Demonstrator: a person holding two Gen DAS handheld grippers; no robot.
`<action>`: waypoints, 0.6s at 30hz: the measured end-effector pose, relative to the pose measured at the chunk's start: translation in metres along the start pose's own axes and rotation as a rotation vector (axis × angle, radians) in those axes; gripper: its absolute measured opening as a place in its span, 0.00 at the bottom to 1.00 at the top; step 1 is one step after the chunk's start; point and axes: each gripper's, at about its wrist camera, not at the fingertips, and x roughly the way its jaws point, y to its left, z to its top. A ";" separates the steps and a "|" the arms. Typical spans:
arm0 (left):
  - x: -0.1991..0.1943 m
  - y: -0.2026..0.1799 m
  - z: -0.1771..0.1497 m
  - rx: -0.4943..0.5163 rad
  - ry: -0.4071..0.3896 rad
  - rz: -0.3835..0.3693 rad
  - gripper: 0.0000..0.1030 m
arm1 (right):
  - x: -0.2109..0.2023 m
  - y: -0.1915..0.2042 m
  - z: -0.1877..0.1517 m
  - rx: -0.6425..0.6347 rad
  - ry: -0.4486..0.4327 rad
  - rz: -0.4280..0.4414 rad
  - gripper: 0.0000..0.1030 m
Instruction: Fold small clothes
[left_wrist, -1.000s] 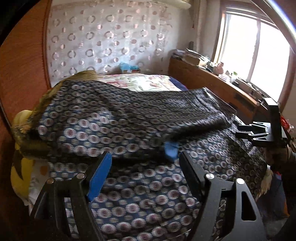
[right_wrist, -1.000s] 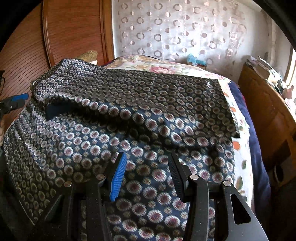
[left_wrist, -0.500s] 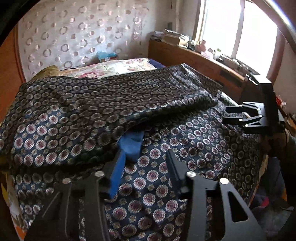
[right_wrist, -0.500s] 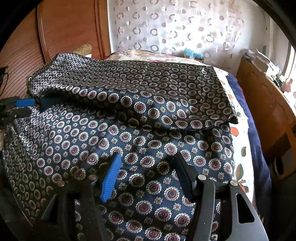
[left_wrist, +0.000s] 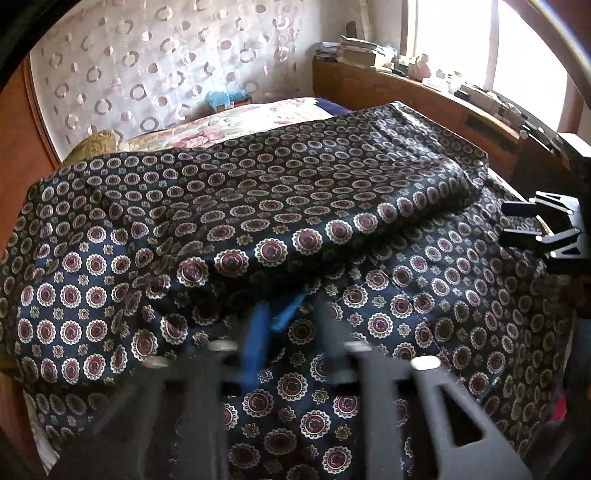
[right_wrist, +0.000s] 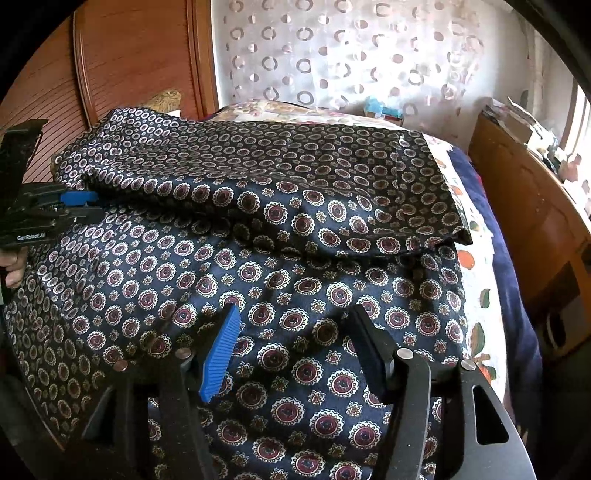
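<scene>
A dark navy garment with red and white medallions (left_wrist: 280, 206) lies spread on the bed, its far half folded over the near half; it also shows in the right wrist view (right_wrist: 280, 221). My left gripper (left_wrist: 288, 317) is blurred, its fingers narrowly apart at the fold's near edge, beside a blue tab (left_wrist: 291, 308) under the fold. In the right wrist view the left gripper (right_wrist: 88, 205) sits at the fold's left end. My right gripper (right_wrist: 291, 325) is open and empty over the near layer; it shows at the right in the left wrist view (left_wrist: 517, 223).
A floral bedsheet (right_wrist: 480, 280) lies under the garment. A wooden cabinet (right_wrist: 532, 229) runs along the right, with clutter by the window (left_wrist: 480, 48). A wooden headboard (right_wrist: 129, 62) and a circle-patterned curtain (right_wrist: 332, 55) stand behind. A yellow cushion (left_wrist: 96, 147) lies at the far left.
My left gripper has narrowed and moved in to the fold's edge by the blue tab. My right gripper has drawn back slightly and stays open.
</scene>
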 end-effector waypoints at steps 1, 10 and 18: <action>-0.001 0.001 -0.001 0.000 0.002 -0.007 0.03 | -0.001 -0.001 0.000 0.000 0.000 0.000 0.61; -0.084 0.000 -0.013 -0.021 -0.206 -0.095 0.01 | -0.003 -0.008 0.000 0.042 -0.011 -0.004 0.61; -0.137 0.004 -0.023 -0.028 -0.294 -0.123 0.01 | -0.026 -0.026 -0.002 0.113 -0.090 -0.031 0.61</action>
